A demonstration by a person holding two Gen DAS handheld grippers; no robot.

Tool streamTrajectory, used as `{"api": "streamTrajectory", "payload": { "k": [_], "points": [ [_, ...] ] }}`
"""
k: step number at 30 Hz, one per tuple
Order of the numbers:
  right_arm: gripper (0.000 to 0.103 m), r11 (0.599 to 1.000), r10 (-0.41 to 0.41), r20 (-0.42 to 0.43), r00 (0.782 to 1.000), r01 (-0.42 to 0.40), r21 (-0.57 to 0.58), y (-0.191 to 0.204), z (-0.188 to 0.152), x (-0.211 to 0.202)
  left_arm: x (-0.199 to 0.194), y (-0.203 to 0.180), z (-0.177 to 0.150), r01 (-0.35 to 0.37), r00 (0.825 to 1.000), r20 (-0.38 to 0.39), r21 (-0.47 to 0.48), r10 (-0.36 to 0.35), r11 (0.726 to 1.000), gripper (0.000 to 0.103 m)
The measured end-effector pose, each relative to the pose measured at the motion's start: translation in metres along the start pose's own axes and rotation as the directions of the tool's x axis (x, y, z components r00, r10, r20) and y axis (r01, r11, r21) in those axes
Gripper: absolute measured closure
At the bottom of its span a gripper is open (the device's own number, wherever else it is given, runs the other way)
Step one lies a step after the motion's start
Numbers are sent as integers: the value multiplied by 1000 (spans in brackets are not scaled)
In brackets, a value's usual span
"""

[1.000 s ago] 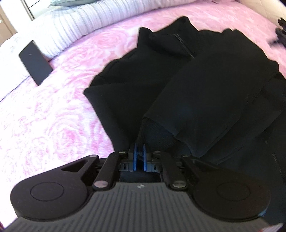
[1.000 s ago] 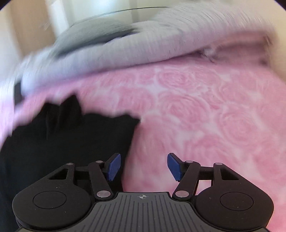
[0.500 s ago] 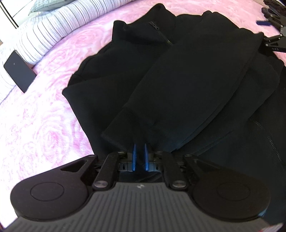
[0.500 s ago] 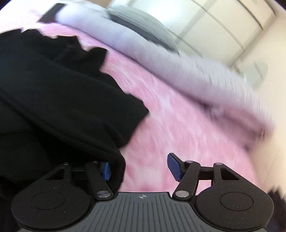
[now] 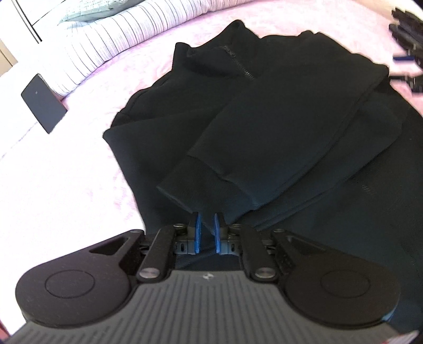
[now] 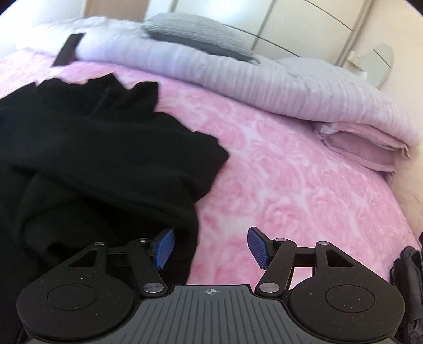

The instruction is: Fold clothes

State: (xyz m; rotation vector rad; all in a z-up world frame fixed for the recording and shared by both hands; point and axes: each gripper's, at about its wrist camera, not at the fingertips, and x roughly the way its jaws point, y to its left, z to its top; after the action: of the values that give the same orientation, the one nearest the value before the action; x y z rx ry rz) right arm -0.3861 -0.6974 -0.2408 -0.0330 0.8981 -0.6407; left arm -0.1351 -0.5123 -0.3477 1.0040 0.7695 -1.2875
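Observation:
A black zip-neck sweater (image 5: pixel 238 111) lies on the pink rose-patterned bed (image 5: pixel 66 185), with one sleeve (image 5: pixel 277 143) folded diagonally across its body. My left gripper (image 5: pixel 207 227) sits at the sleeve cuff (image 5: pixel 190 185); its blue pads stand a small gap apart with the cuff edge just ahead of them, not clamped. In the right wrist view the sweater (image 6: pixel 92 158) fills the left half. My right gripper (image 6: pixel 208 244) is open over the sweater's right edge, its left pad (image 6: pixel 164 244) against the black fabric, its right pad over the pink cover.
A black phone (image 5: pixel 43 103) leans against a striped white duvet (image 5: pixel 119 39) at the head of the bed. A grey pillow (image 6: pixel 198 37) and folded pink sheets (image 6: pixel 364 150) lie at the back. Wardrobe doors (image 6: pixel 304 23) stand beyond. A dark object (image 6: pixel 408 277) lies at the right edge.
My left gripper carried the sleeve across the sweater body and its pads have parted slightly, leaving the cuff lying flat. My right gripper swung about and now sits steady at the sweater's right edge.

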Motion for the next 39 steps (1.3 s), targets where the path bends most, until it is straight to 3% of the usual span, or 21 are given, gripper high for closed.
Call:
{"api": "streamTrajectory", "payload": {
  "k": [4, 8, 12, 15, 19, 24, 27, 30, 33, 36, 37, 39],
  "points": [
    [41, 998, 54, -117, 992, -51, 30, 8, -22, 3, 15, -14, -18, -10, 998, -63, 28, 12, 1000, 94],
    [41, 996, 70, -124, 990, -64, 55, 6, -18, -22, -17, -20, -38, -29, 999, -19, -27, 28, 999, 93],
    [41, 989, 148, -120, 982, -149, 3, 20, -18, -63, -60, -27, -67, -42, 999, -8, -53, 42, 998, 79],
    [41, 975, 203, -107, 973, -211, -72, 42, -25, -102, -92, -48, -96, -37, 999, -11, -2, 37, 999, 68],
    [41, 951, 238, -114, 964, -256, -175, 81, -47, -144, -132, -64, -160, 10, 1000, -25, 160, -6, 987, 62],
    [41, 943, 224, -160, 961, -255, -215, 129, -75, -184, -158, -92, -232, 82, 997, -21, 368, -80, 926, 58],
    [41, 931, 214, -166, 963, -252, -263, 157, -86, -205, -170, -103, -269, 96, 993, 9, 470, -114, 878, 48],
    [41, 906, 221, -183, 958, -271, -324, 181, -96, -215, -155, -111, -293, 57, 996, 27, 583, -89, 811, 47],
    [40, 870, 232, -217, 948, -302, -389, 199, -112, -217, -142, -118, -313, 9, 998, 38, 637, -43, 771, 47],
    [25, 832, 248, -233, 941, -329, -447, 209, -132, -217, -128, -126, -332, -55, 998, 56, 691, 22, 720, 47],
    [25, 816, 255, -236, 938, -340, -468, 211, -140, -217, -123, -128, -336, -80, 997, 64, 708, 49, 701, 47],
    [25, 781, 266, -242, 933, -356, -513, 215, -155, -216, -124, -132, -342, -105, 994, 76, 713, 72, 693, 47]
  ]
}}
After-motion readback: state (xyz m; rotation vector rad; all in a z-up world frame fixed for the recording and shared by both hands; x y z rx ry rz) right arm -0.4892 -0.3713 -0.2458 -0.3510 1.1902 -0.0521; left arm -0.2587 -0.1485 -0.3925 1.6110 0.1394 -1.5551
